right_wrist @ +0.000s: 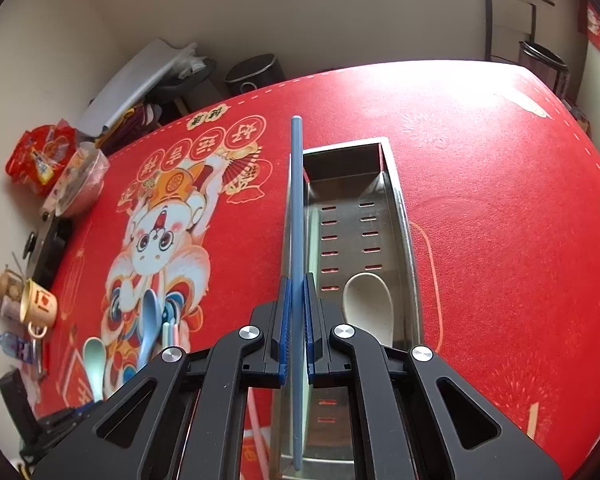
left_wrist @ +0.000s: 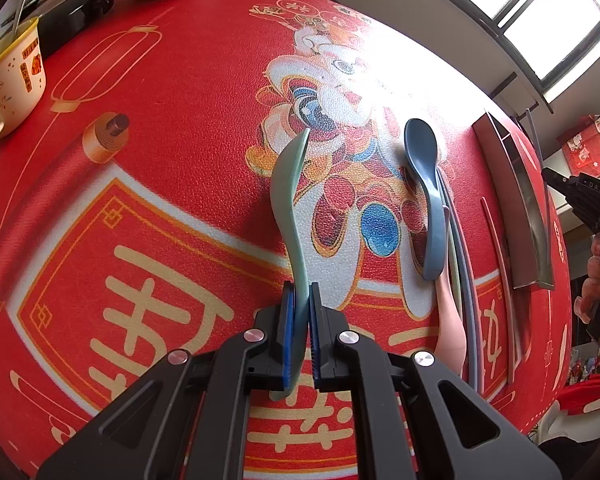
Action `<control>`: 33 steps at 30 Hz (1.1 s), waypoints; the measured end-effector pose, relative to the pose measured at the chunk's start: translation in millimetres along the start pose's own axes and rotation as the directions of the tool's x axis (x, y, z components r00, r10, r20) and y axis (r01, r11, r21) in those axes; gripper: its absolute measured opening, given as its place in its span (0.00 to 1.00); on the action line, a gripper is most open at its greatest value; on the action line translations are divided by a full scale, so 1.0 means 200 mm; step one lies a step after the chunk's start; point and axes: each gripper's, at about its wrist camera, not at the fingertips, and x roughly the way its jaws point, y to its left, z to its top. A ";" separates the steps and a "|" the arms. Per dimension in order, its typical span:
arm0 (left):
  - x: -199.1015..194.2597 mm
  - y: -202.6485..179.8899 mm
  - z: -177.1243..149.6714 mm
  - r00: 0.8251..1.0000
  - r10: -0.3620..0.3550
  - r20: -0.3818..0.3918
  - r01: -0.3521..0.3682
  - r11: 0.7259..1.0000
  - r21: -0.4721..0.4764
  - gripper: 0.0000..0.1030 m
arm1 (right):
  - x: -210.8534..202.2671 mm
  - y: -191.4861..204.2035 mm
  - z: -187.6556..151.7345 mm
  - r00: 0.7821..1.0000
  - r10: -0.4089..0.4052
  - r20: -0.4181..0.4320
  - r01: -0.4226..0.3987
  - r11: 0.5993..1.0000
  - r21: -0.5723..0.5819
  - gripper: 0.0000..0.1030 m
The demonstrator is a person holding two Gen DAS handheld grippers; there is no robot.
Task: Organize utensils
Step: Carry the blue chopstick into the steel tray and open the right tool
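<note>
Two utensils are clamped for sorting: a green spoon (left_wrist: 290,208) in the left gripper (left_wrist: 300,320), a blue chopstick (right_wrist: 297,240) in the right gripper (right_wrist: 297,320) over the steel tray (right_wrist: 400,216).

Both wrist cams are looking steeply down, close over the red printed worktop (left_wrist: 148,168), sharing its rectangular steel tray (right_wrist: 396,200).

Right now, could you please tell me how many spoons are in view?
3: a green spoon held in the left gripper, a blue spoon lying on the red tablecloth, a white spoon inside the metal tray. Others may be hidden.
</note>
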 end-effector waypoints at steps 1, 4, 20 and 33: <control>0.00 0.00 0.00 1.000 0.001 0.000 -0.001 1.000 0.001 0.08 | 0.02 -0.01 0.00 1.000 -0.009 -0.008 0.009 1.000 0.002 0.06; 0.00 -0.01 0.00 1.000 0.003 -0.001 -0.003 1.000 0.002 0.08 | 0.10 -0.04 0.00 0.999 -0.027 -0.040 0.027 0.999 0.022 0.06; 0.00 0.00 0.00 1.000 0.002 0.000 -0.002 1.000 0.001 0.08 | 0.25 -0.06 -0.07 0.988 -0.033 -0.150 0.040 0.998 0.041 0.06; 0.00 0.00 0.00 1.000 0.002 -0.001 -0.002 1.000 0.000 0.08 | 0.28 -0.04 -0.12 0.978 -0.032 -0.204 0.041 0.998 0.041 0.07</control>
